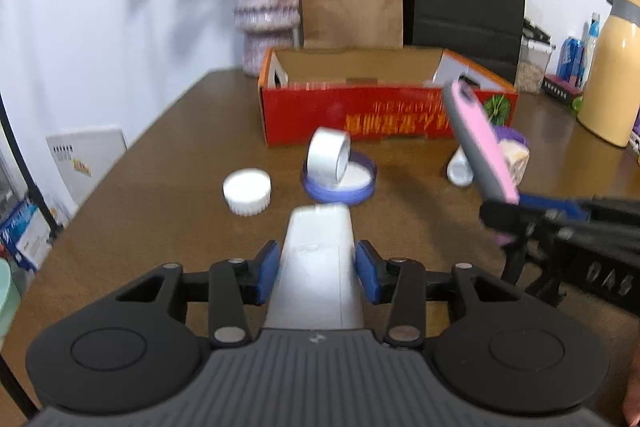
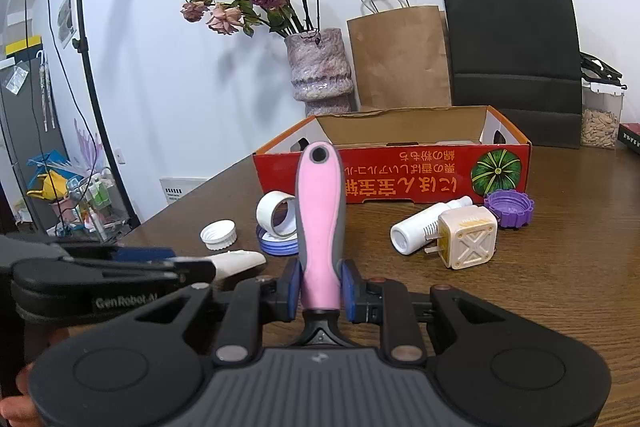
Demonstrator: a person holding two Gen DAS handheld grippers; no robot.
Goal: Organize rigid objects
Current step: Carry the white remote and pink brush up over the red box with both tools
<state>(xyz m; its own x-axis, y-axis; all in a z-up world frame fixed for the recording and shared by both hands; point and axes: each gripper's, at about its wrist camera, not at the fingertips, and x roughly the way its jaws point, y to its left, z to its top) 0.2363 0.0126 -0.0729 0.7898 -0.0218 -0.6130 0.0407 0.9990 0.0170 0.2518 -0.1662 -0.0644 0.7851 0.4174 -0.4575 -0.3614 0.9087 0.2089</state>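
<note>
Clamped in the right claw [image 2: 320, 287], a pink-and-grey handle [image 2: 320, 223] points toward the red cardboard box [image 2: 400, 175] on the table [image 2: 540, 287]. Left of it, the left claw [image 1: 316, 267] grips a white plastic piece [image 1: 318, 267]. In front of the box lie a tape roll [image 2: 276, 215] leaning on a blue lid [image 2: 276, 247], a white cap [image 2: 219, 234], a white bottle [image 2: 420, 227], a cream plug cube [image 2: 468, 241] and a purple cap [image 2: 509, 207]

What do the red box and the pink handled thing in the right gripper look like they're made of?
The red box: cardboard, going by the plain brown inner walls and folded flaps, with a printed, slightly glossy red outside. The pink handle, held by the right gripper: probably moulded plastic, a matte pink face with a grey edge that may be rubbery.
</note>
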